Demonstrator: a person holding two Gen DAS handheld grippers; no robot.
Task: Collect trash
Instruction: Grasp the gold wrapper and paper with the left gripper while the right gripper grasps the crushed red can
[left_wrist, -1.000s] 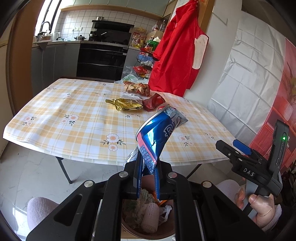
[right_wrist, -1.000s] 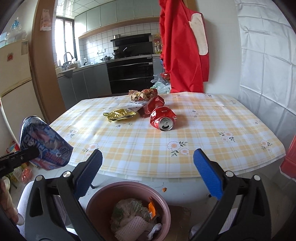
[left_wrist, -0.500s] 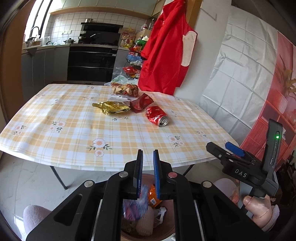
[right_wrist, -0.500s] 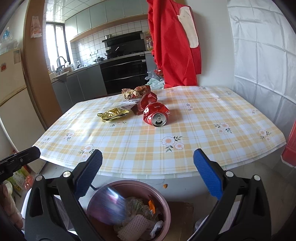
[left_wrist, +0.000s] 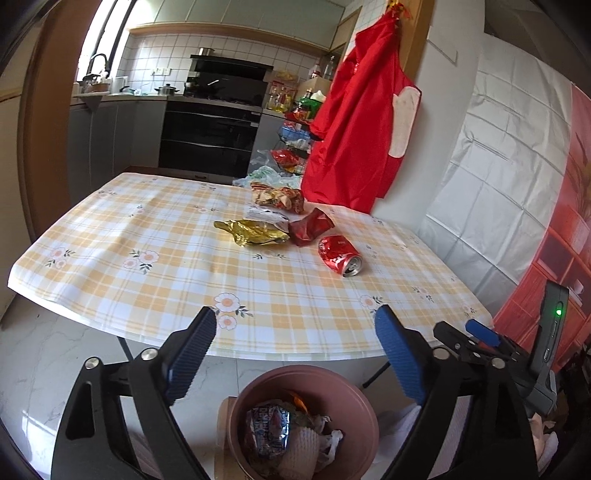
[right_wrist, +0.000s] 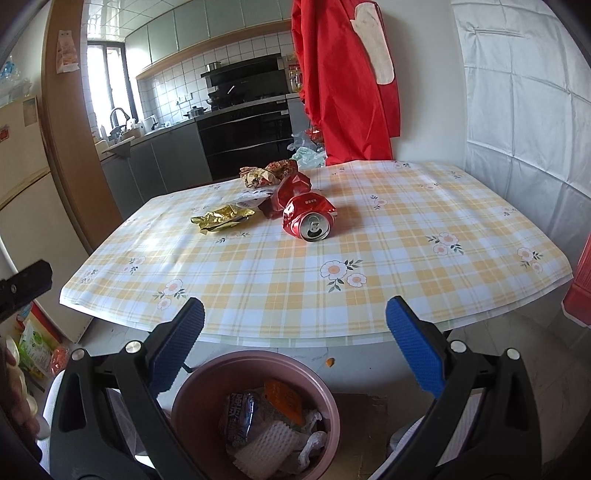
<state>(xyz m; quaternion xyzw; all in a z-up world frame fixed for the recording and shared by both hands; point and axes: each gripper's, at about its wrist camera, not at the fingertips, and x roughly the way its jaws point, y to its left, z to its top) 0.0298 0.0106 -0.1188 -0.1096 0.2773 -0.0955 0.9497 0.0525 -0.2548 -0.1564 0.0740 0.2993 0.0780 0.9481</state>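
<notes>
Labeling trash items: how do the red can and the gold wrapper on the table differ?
The red can is a dented cylinder on its side, open top toward the right camera; the gold wrapper is a flat crumpled foil. The can lies nearer the table's front edge, the wrapper farther left. Both are uncollected.

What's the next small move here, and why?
Probably reach the right gripper forward to the crushed red can. Both grippers are open and empty; the left gripper has just been opening, with nothing between its fingers, and the blue wrapper lies in the pink bin. The can is the trash nearest the table edge.
</notes>
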